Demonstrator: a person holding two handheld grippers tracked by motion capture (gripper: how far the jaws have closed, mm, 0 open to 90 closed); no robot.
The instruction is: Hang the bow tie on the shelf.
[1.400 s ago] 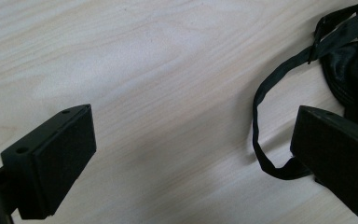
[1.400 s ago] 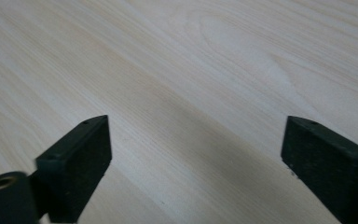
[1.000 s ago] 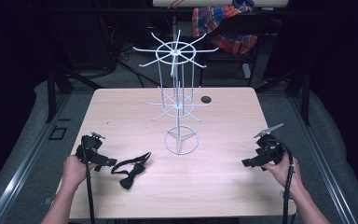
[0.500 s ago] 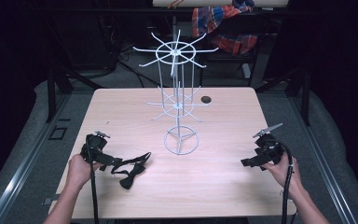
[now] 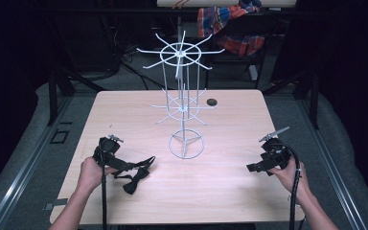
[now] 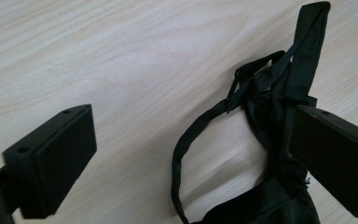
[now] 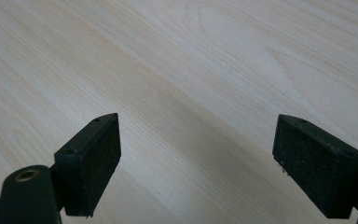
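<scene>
While the left hand-held gripper [image 5: 124, 166] reaches into a black bow tie [image 5: 136, 172], the right hand-held gripper [image 5: 253, 167] waits well apart.

Seen along the left hand-held gripper [image 6: 191, 144], the jaws stand wide and have just been closing a little; the bow tie [image 6: 279, 116] lies flat on the surface [image 5: 230, 191], its thin strap looping between the jaws, its bulk against the right jaw, no pad pressing yet. Its long axis runs roughly onward from that gripper's tips. Beyond it stands a white wire rack [image 5: 184, 110], its hooks bare. The right hand-held gripper [image 7: 196, 163] is wide open over bare wood.
</scene>
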